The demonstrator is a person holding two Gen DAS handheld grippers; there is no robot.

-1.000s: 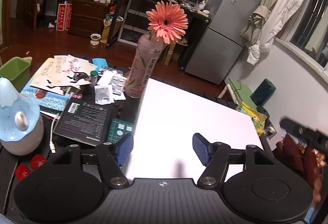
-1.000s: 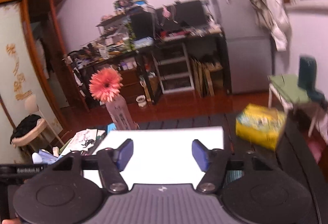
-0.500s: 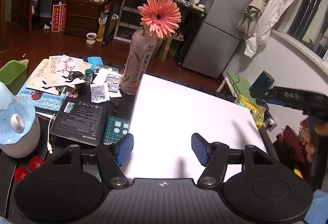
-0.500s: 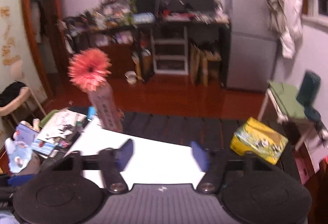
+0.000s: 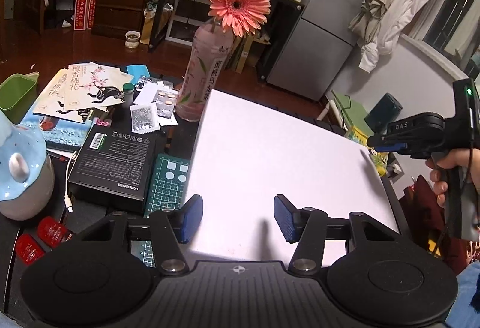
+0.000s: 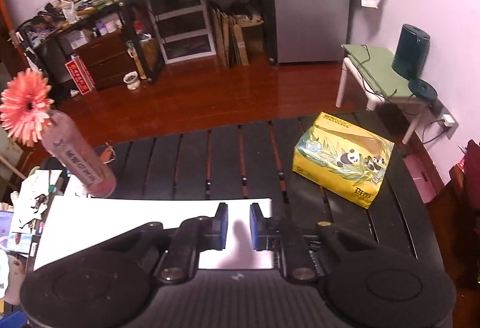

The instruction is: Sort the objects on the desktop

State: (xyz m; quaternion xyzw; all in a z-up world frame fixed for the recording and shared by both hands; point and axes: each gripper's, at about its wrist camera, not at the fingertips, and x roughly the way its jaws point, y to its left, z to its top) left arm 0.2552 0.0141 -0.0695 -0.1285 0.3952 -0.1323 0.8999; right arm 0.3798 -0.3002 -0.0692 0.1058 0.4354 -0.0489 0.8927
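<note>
A large white sheet (image 5: 276, 154) lies on the dark slatted table (image 6: 240, 154). My left gripper (image 5: 238, 218) is open and empty above the sheet's near edge. My right gripper (image 6: 239, 225) has its jaws narrowed to a small gap with nothing between them, over the sheet's right part (image 6: 156, 220); it also shows at the right edge of the left wrist view (image 5: 420, 136). A pink bottle with an orange gerbera (image 5: 207, 70) stands at the sheet's far left corner. A yellow panda tissue pack (image 6: 342, 160) lies to the right.
Left of the sheet lie a black box (image 5: 114, 160), a green cutting mat (image 5: 168, 181), pill blisters (image 5: 165, 101), printed packets (image 5: 87, 88), a blue-and-white ceramic piece (image 5: 21, 169), red capsules (image 5: 42, 238) and a green bin (image 5: 16, 94). A fridge (image 5: 327, 28) and shelves stand behind.
My right gripper's jaws have closed from wide open to a narrow gap, and it has tilted down toward the table. The left gripper has stayed open over the sheet.
</note>
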